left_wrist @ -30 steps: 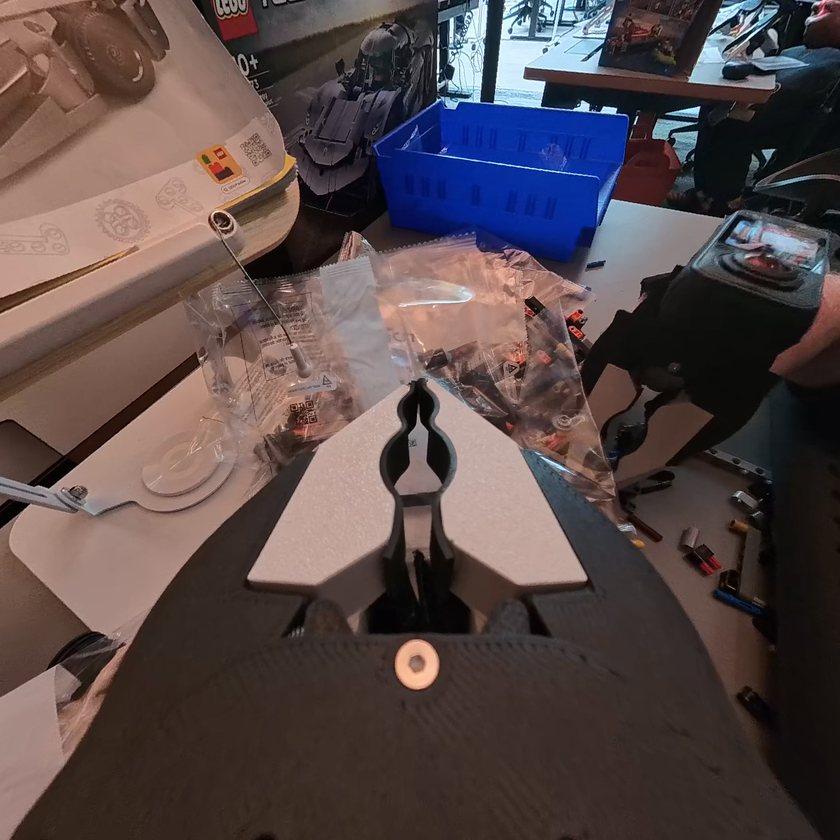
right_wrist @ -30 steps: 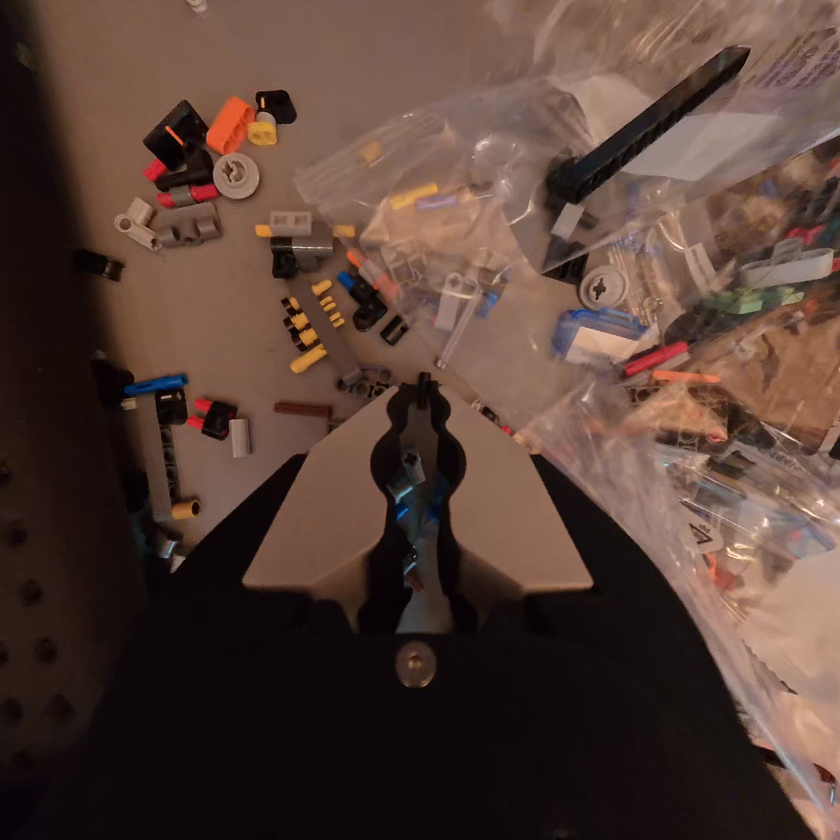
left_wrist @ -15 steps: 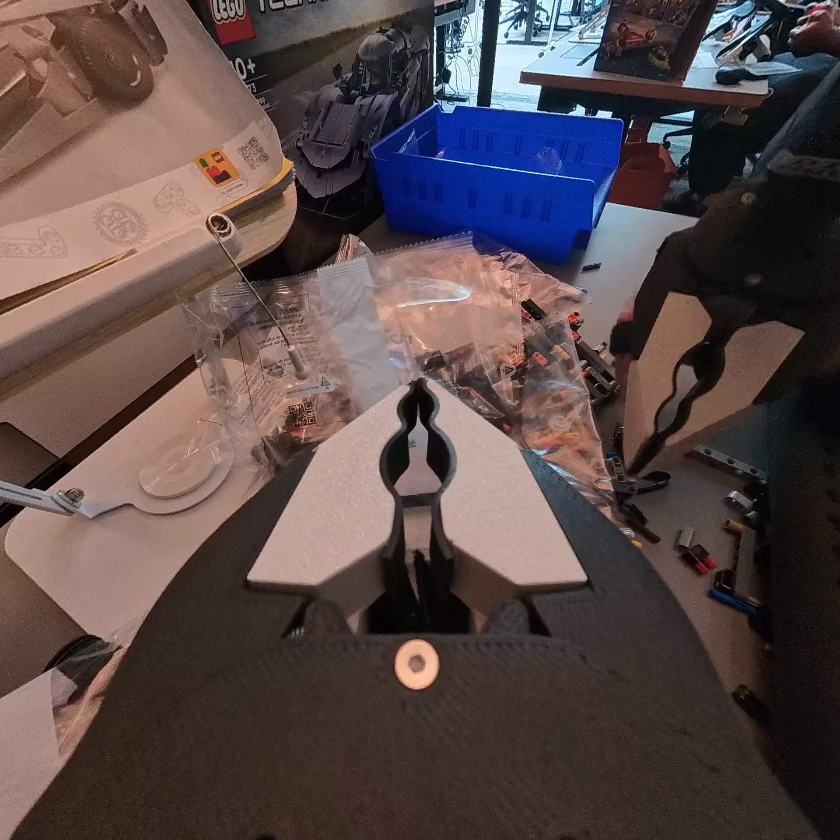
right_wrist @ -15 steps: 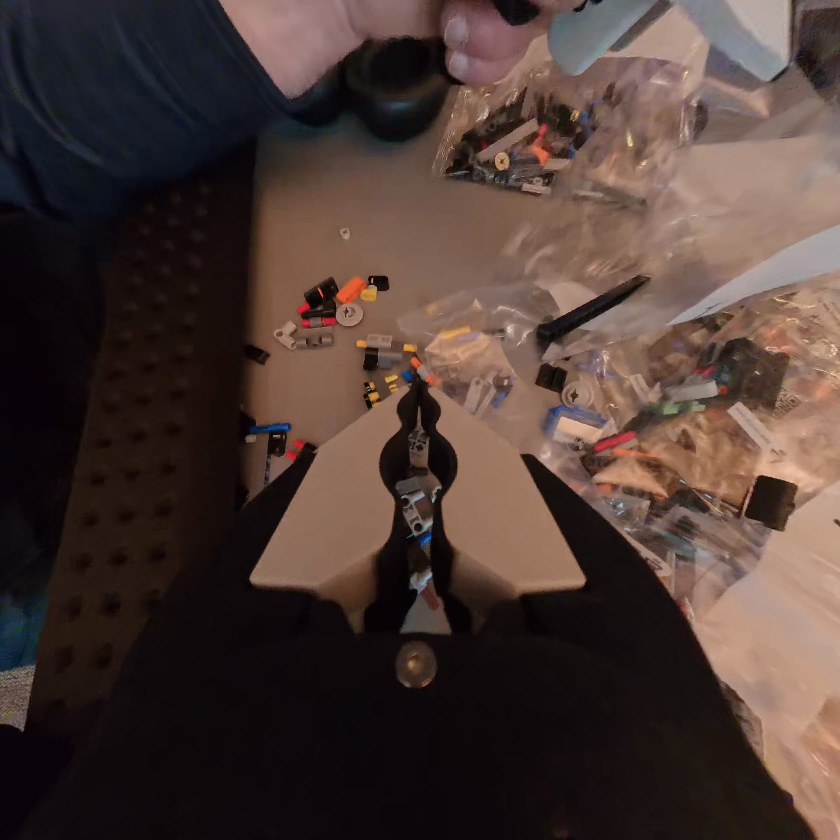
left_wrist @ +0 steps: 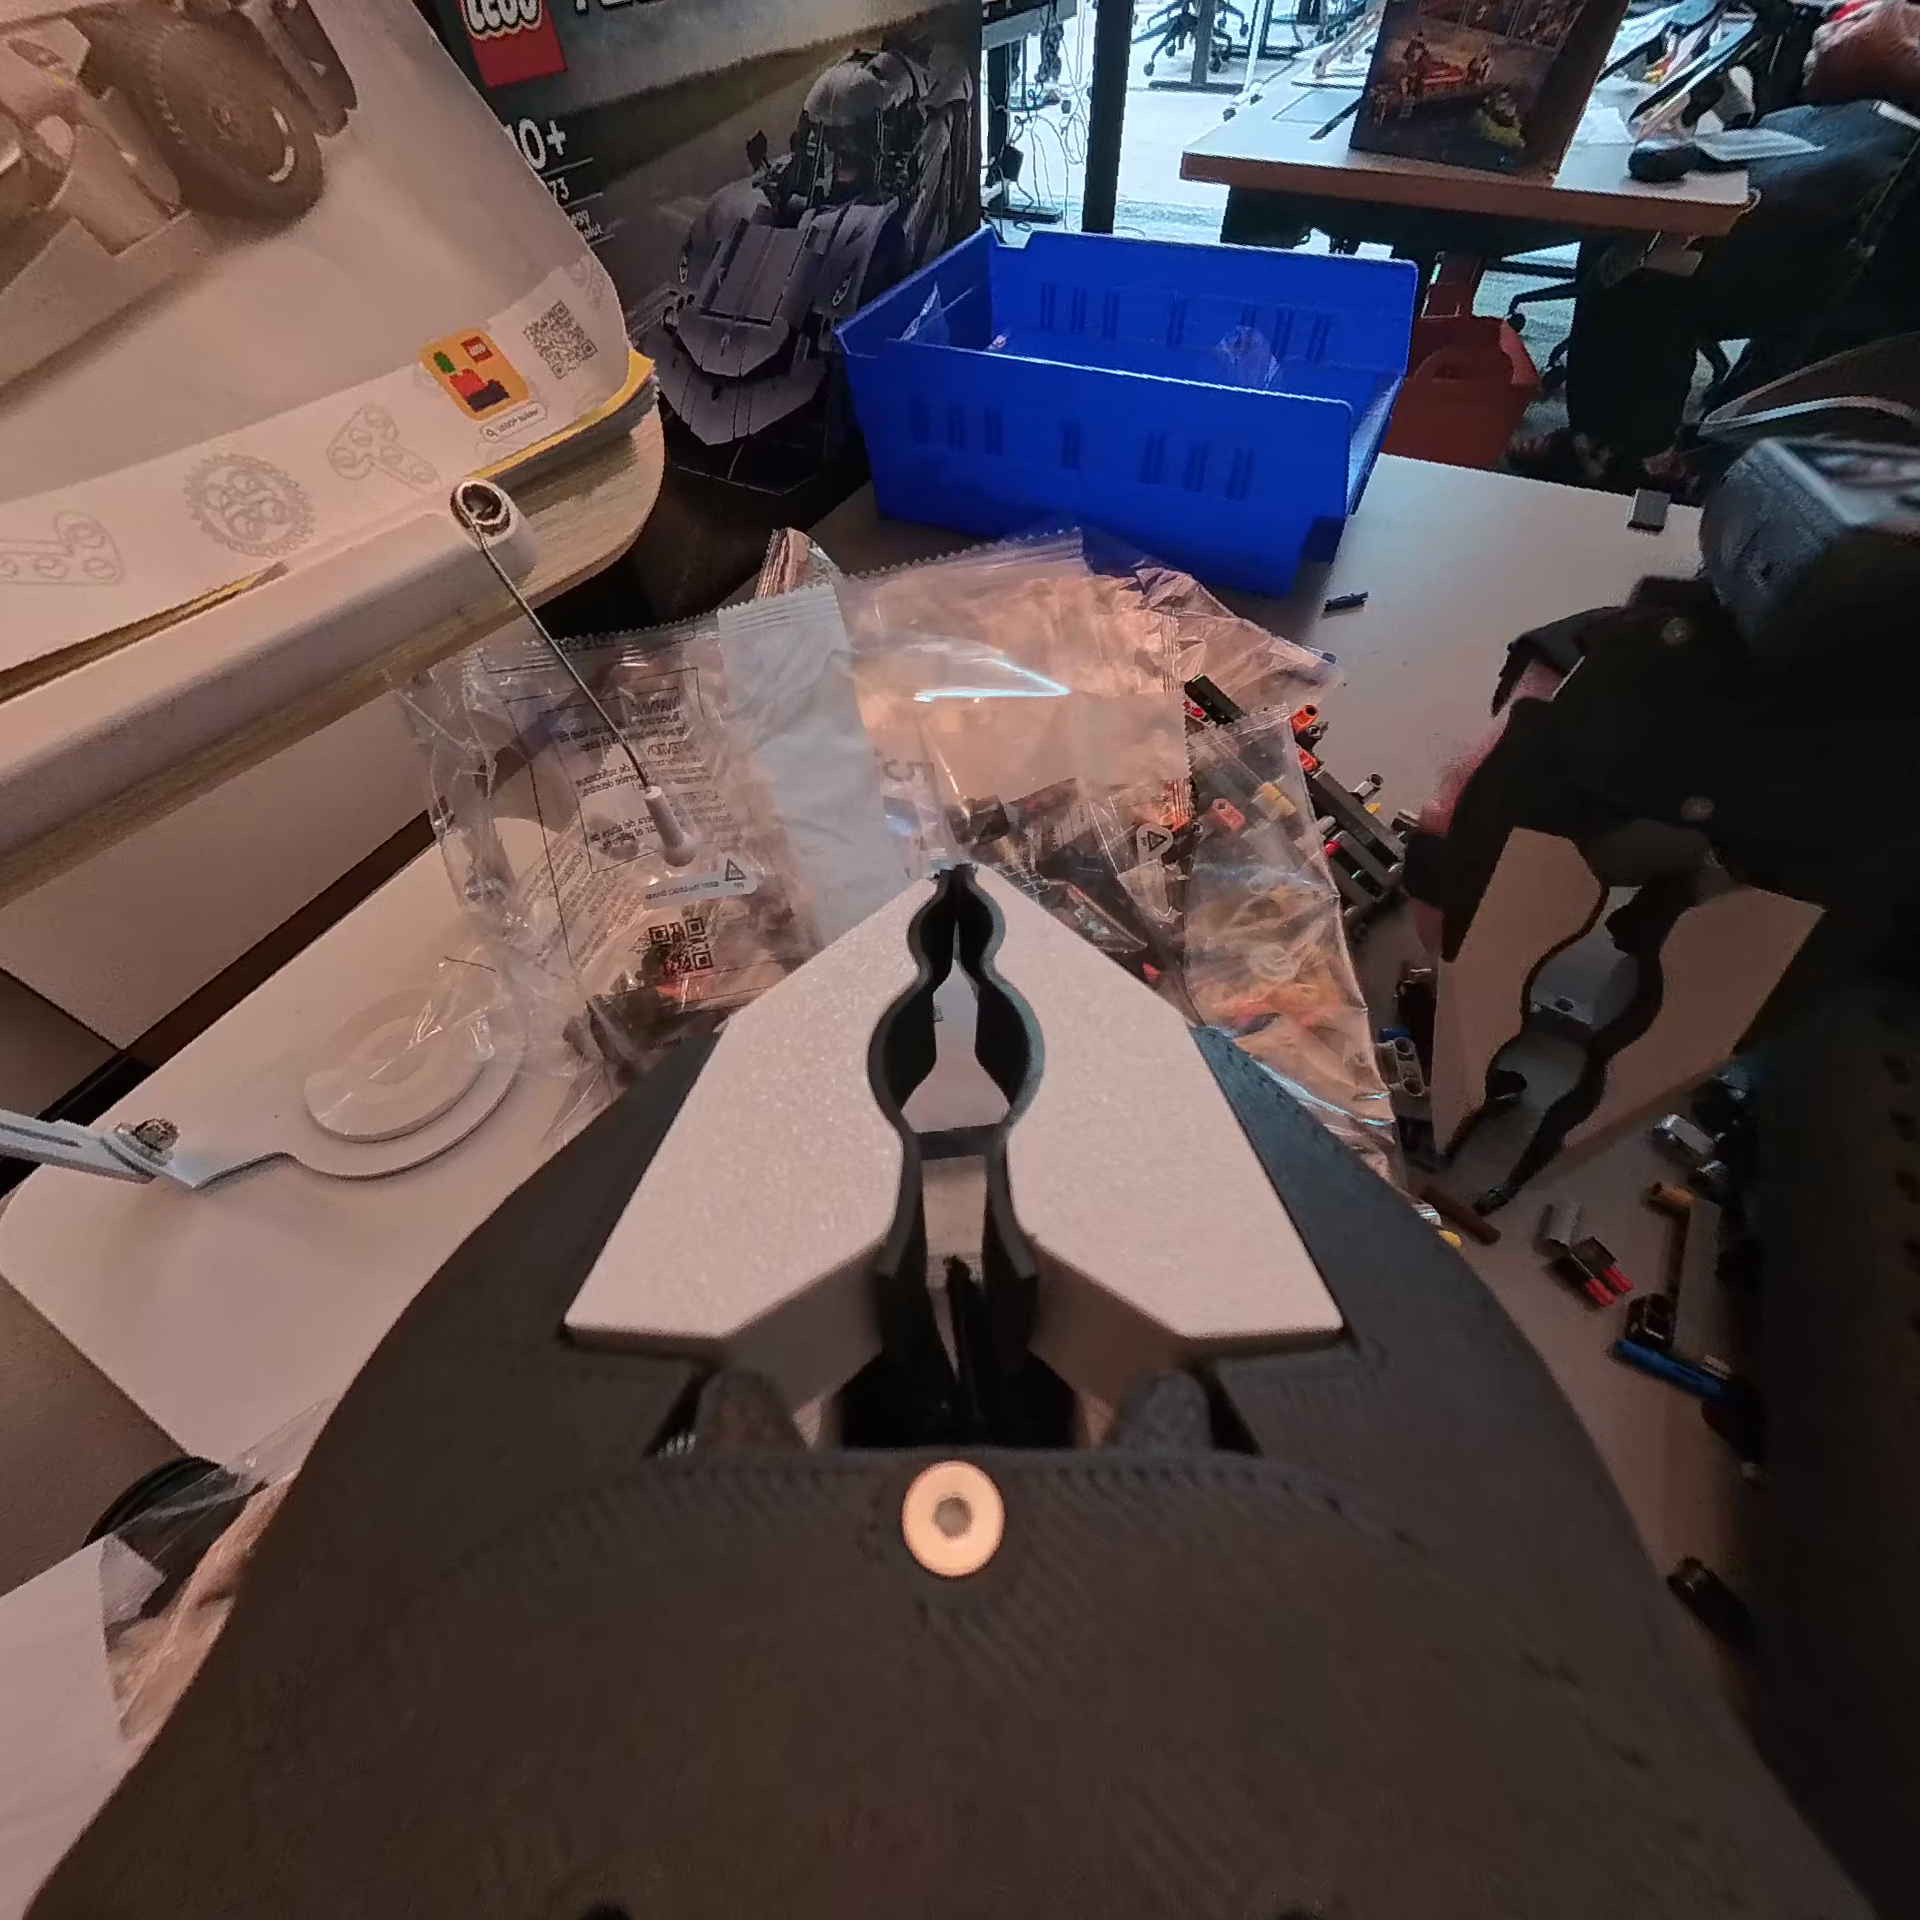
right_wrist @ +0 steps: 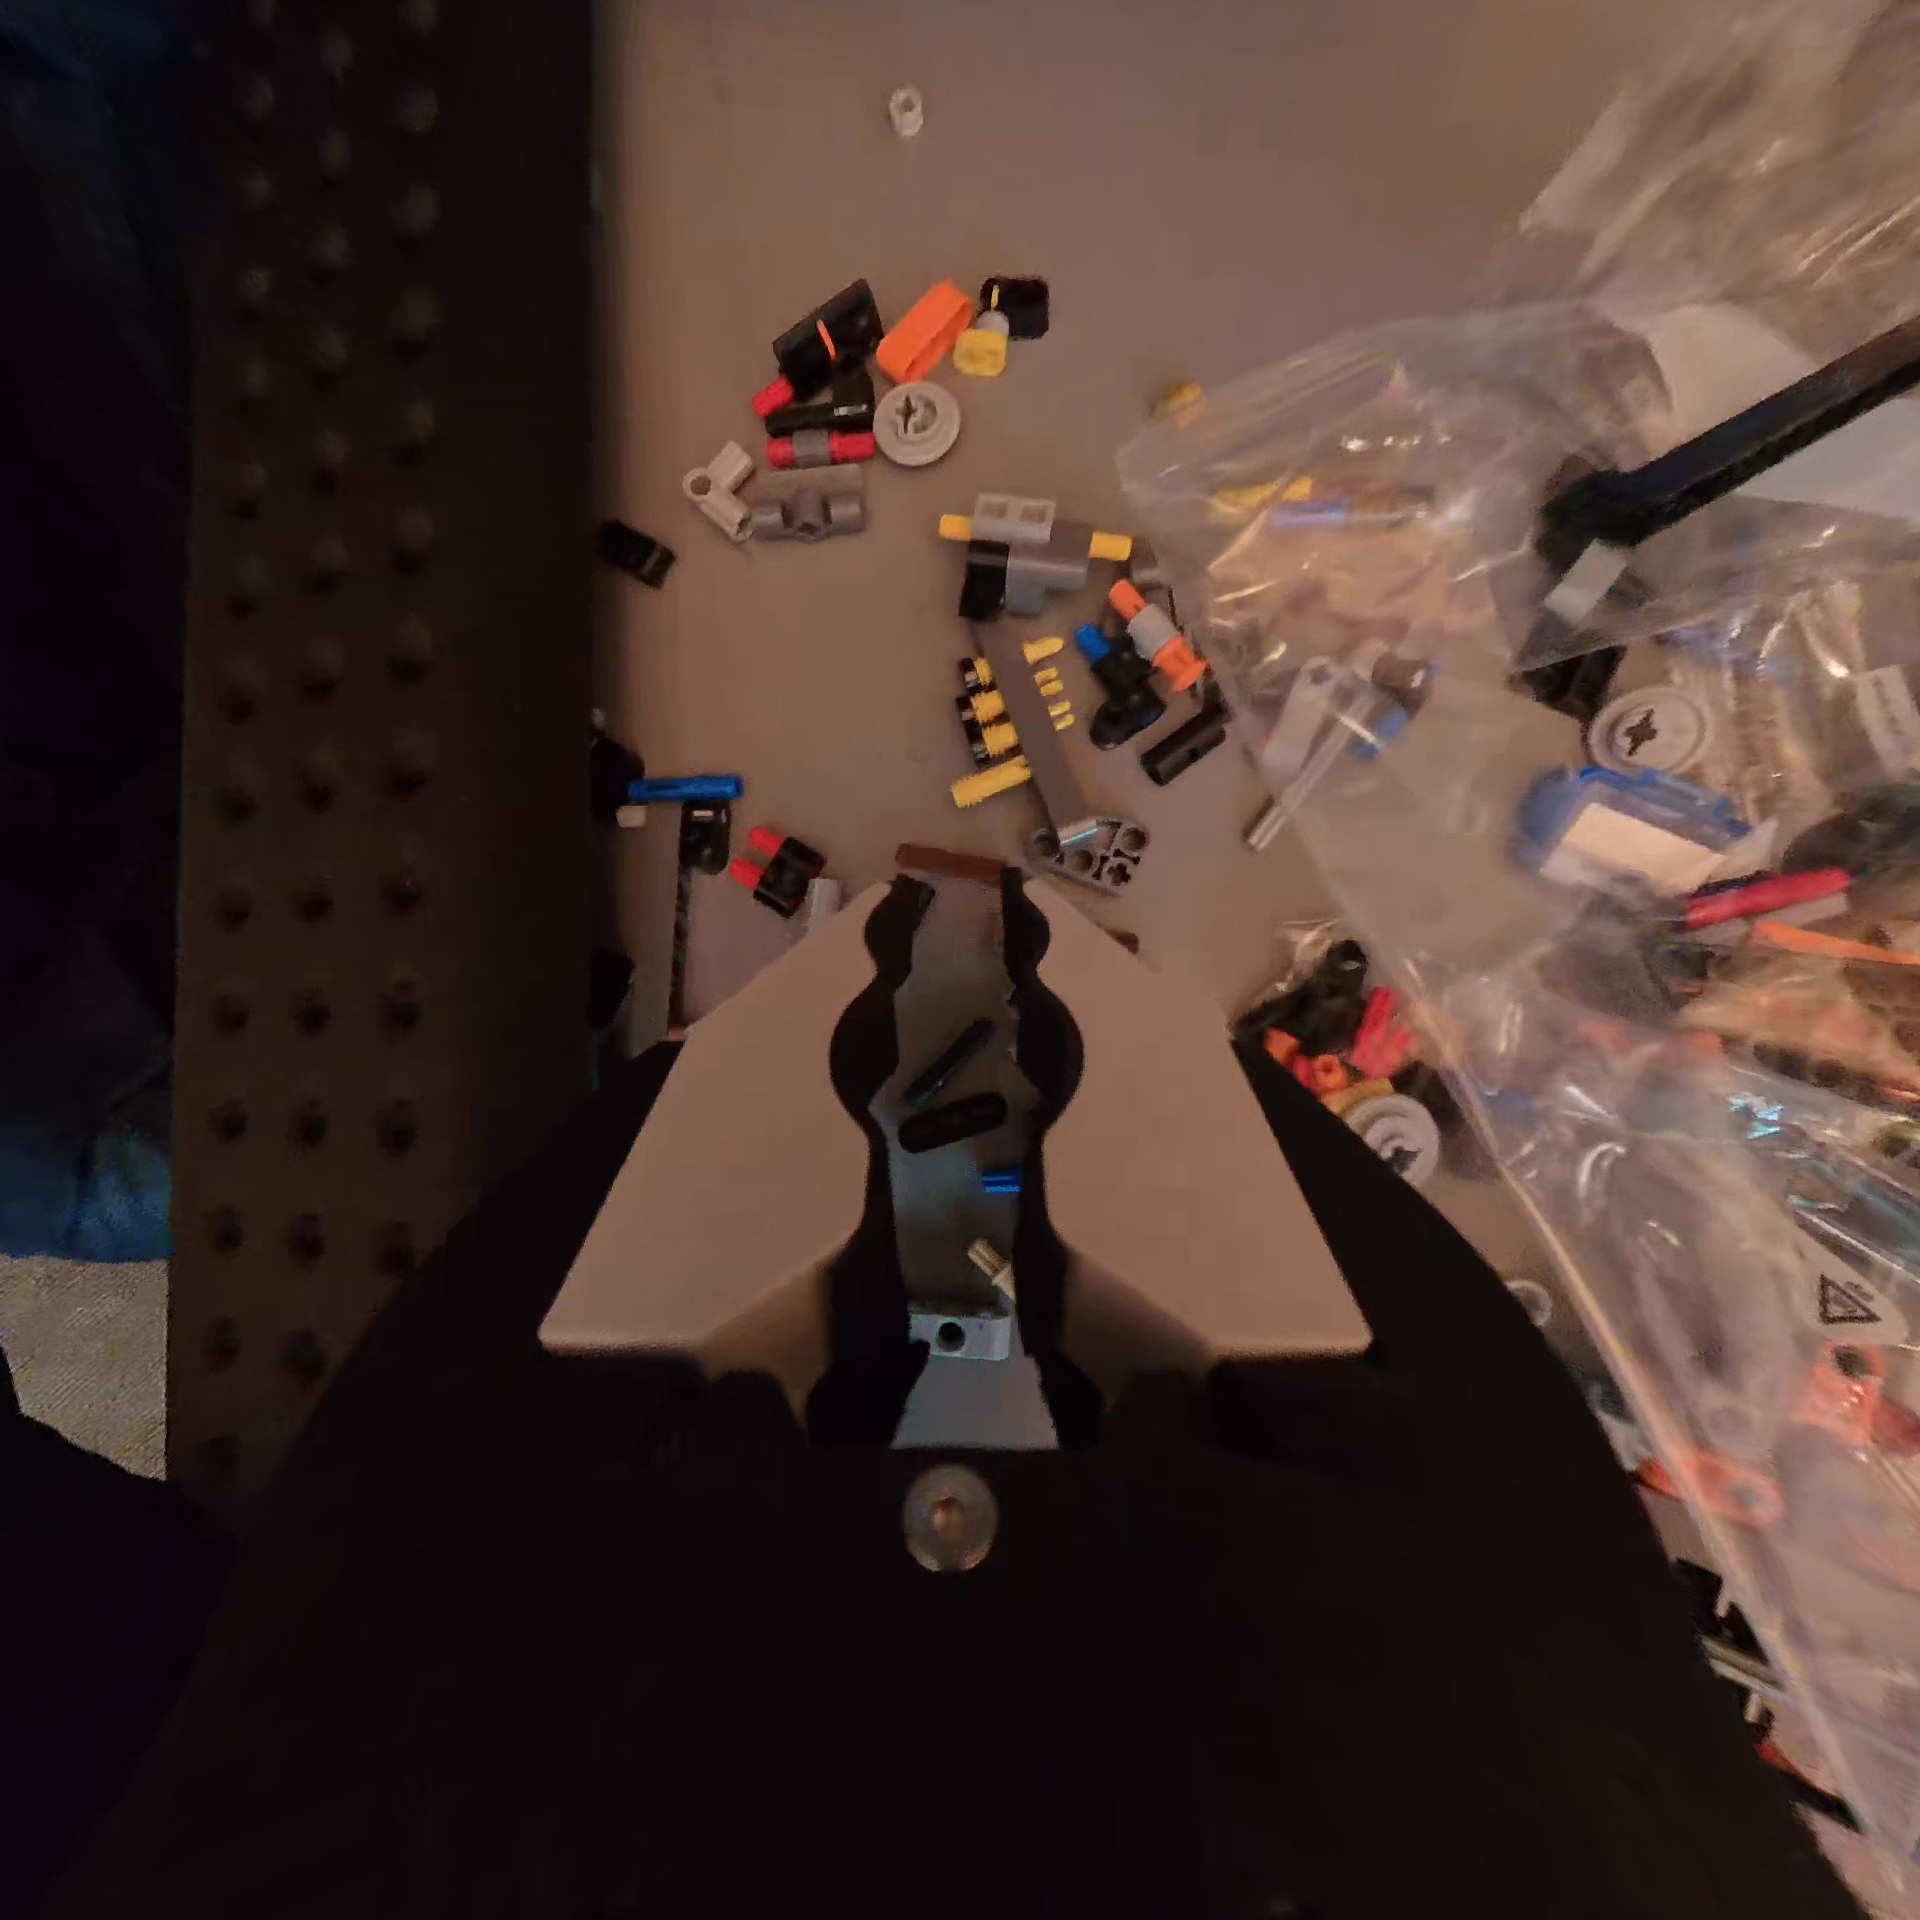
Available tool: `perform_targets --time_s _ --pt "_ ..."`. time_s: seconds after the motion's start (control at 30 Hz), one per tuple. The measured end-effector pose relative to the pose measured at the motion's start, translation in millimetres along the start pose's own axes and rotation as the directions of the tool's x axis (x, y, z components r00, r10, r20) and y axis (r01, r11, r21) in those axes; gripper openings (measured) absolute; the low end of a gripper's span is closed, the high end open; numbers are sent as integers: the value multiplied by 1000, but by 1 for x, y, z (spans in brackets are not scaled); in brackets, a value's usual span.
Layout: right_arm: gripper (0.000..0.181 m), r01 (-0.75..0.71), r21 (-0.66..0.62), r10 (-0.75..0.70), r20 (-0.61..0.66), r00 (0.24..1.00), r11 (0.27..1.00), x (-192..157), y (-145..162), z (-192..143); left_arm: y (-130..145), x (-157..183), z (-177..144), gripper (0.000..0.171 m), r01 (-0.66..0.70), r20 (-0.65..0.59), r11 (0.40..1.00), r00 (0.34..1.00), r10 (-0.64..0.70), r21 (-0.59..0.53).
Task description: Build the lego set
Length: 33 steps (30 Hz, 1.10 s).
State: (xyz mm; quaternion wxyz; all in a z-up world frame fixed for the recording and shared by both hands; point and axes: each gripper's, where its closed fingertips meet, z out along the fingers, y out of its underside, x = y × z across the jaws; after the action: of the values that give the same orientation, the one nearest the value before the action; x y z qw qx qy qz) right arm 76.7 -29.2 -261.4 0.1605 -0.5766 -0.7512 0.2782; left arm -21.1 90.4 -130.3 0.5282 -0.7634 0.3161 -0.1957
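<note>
The left tongs [left_wrist: 954, 883], matte grey with scalloped black edges, are pinched together on nothing above crinkled clear bags [left_wrist: 1039, 748]. The right tongs [right_wrist: 954, 883] are parted narrowly over a slim brown axle [right_wrist: 951, 858]; small glossy lego pieces [right_wrist: 914, 416] are scattered on the smooth worktop [right_wrist: 1195, 156] towards 12 o'clock.

So the table [right_wrist: 1195, 156] is a plain grey-beige top, pretty cluttered. Loose lego pieces [right_wrist: 935, 540] are scattered straight on it, with a brown axle [right_wrist: 951, 858] lying among them. Right beside those sits a pile of clear plastic parts bags [left_wrist: 997, 748]. Further back there's a blue bin [left_wrist: 1122, 416], and a white stand base [left_wrist: 260, 1226] on the left side.
</note>
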Motion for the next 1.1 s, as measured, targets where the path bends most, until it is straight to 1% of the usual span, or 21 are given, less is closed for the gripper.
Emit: perform_targets --time_s 0.1,0.3,0.5,0.6,0.73,0.83,0.9,1.0,1.1 --pt "11 4 -3 -4 15 1000 1000 -4 -1 2 0 0 1 0 -1 0 1000 1000 1 -3" --pt "10 20 -81 -21 -2 1000 997 -5 8 8 1 0 1 0 -5 0 1000 1000 5 -8" --pt "7 30 -130 -31 -6 1000 991 -8 11 13 1 0 1 0 -8 2 1000 1000 8 -9" --pt "1 36 -110 -36 5 999 993 -9 9 11 1 0 1 0 -8 2 1000 1000 8 -9" --pt "0 41 -77 -41 12 999 996 -8 5 8 1 1 1 0 -8 1 1000 1000 8 -9" --pt "0 53 8 -53 38 998 999 -12 -7 1 1 1 1 0 -8 0 1000 1000 8 -9" --pt "0 47 54 -48 29 998 997 -11 -13 -7 1 1 1 0 -8 -1 1000 1000 8 -9" --pt "0 26 26 -26 -6 1000 999 -6 -5 -8 1 2 1 0 -12 -2 1000 1000 12 -10" --pt "8 -4 -16 4 -27 1000 1000 -3 6 -4 1 2 1 0 -10 -3 1000 1000 10 -9"
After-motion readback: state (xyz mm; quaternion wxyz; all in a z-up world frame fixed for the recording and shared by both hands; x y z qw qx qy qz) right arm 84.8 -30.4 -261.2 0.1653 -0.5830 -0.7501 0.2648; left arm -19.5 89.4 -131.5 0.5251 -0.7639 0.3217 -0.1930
